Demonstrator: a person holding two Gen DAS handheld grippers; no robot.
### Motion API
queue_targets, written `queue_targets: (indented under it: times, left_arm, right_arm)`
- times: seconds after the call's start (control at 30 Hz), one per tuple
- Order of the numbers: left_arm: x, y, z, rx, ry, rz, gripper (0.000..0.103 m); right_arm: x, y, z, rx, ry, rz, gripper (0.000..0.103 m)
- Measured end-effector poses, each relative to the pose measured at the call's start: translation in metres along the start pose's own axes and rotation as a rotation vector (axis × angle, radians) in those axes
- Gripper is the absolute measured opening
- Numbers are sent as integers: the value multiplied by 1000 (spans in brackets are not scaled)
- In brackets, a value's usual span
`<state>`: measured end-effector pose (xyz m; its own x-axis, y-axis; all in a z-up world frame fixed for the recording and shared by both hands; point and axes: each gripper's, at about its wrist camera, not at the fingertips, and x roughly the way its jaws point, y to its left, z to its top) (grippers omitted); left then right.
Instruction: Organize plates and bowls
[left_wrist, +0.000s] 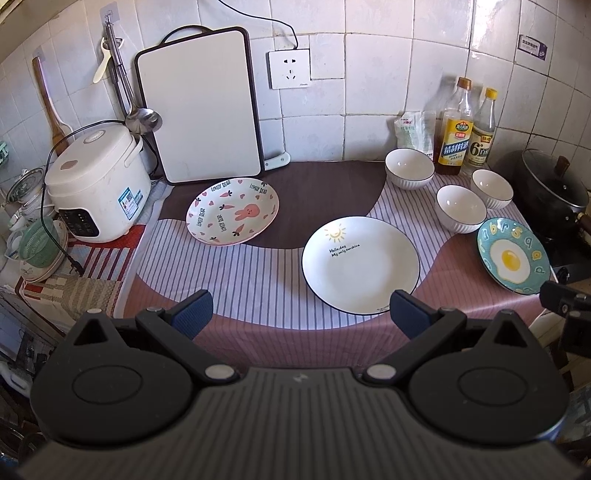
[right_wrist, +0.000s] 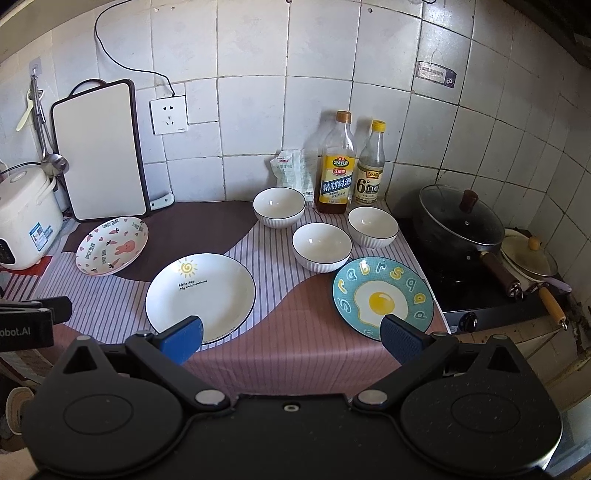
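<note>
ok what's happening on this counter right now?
Nothing is picked up yet. The left gripper and right gripper both hover open over the near edge. Three plates lie apart: bunny plate, white sun plate, egg plate. Three white bowls stand unstacked near the bottles.

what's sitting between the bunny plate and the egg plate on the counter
The white sun plate lies between the bunny plate and the egg plate, apart from both, with bare striped cloth on either side. The right wrist view shows it best.
</note>
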<state>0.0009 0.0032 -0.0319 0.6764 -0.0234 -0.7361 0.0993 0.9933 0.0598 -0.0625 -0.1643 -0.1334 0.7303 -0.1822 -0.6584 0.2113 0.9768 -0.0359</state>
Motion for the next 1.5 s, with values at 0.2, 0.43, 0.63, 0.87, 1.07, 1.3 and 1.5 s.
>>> queue_targets:
  times: [0.2, 0.43, 0.63, 0.87, 1.07, 1.3, 1.5]
  left_arm:
    - [3, 0, 0, 4, 10, 4, 103]
    - [4, -1, -2, 13, 13, 1, 103]
    - [5, -1, -3, 19, 19, 2, 103]
    - [8, 1, -4, 17, 36, 3, 103]
    - [13, 2, -3, 20, 53, 2, 103]
    - [17, 5, -5, 17, 72, -6, 103]
    - [19, 7, -4, 33, 80, -46, 103]
  right_arm:
    - [5, -4, -1, 24, 14, -14, 103]
    - [8, -1, -4, 12, 14, -11, 103]
    - [6, 2, -5, -10, -7, -18, 103]
    - [5, -1, -6, 5, -4, -16, 103]
    - [8, 0, -8, -2, 8, -14, 103]
    - [8, -1, -9, 11, 23, 17, 103]
    - [11, -1, -10, 12, 33, 15, 103]
